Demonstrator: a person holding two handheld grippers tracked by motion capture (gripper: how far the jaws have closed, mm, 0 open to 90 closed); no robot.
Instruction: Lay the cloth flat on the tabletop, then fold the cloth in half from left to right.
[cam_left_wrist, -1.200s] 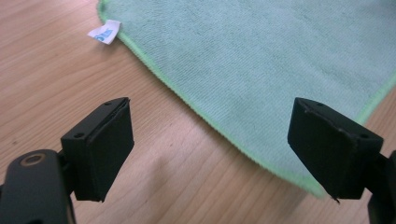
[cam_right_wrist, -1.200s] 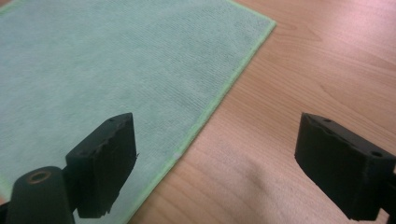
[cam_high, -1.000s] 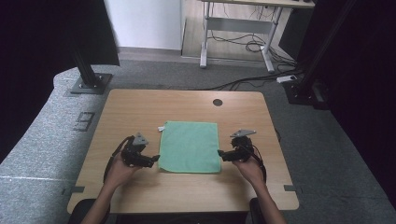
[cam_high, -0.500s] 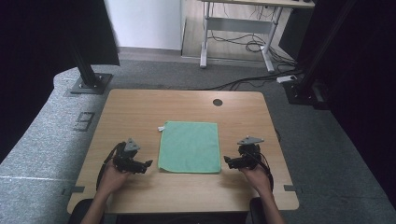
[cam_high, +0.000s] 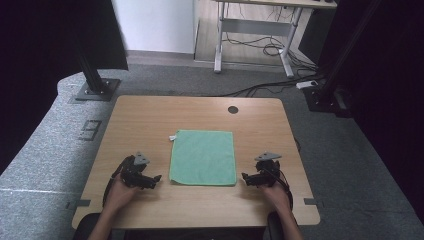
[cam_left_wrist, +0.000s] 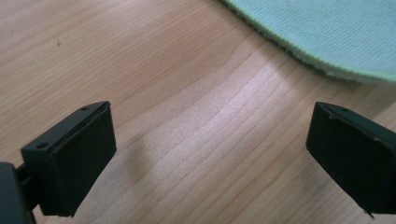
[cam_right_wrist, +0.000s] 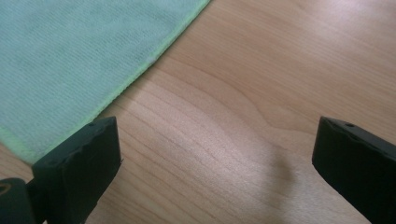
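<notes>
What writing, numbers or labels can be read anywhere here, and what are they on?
"9": a grey mark on the grey floor mat left of the table; it reads like the digit, though it may be only a marking.
The small white tag at the green cloth's far left corner is too small to read.
Nothing readable on the grippers or the tabletop.

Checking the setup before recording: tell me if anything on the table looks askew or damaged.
Nothing stands out. The green cloth lies flat and square on the wooden table, its small white tag at one far corner. No spills or damage.
</notes>
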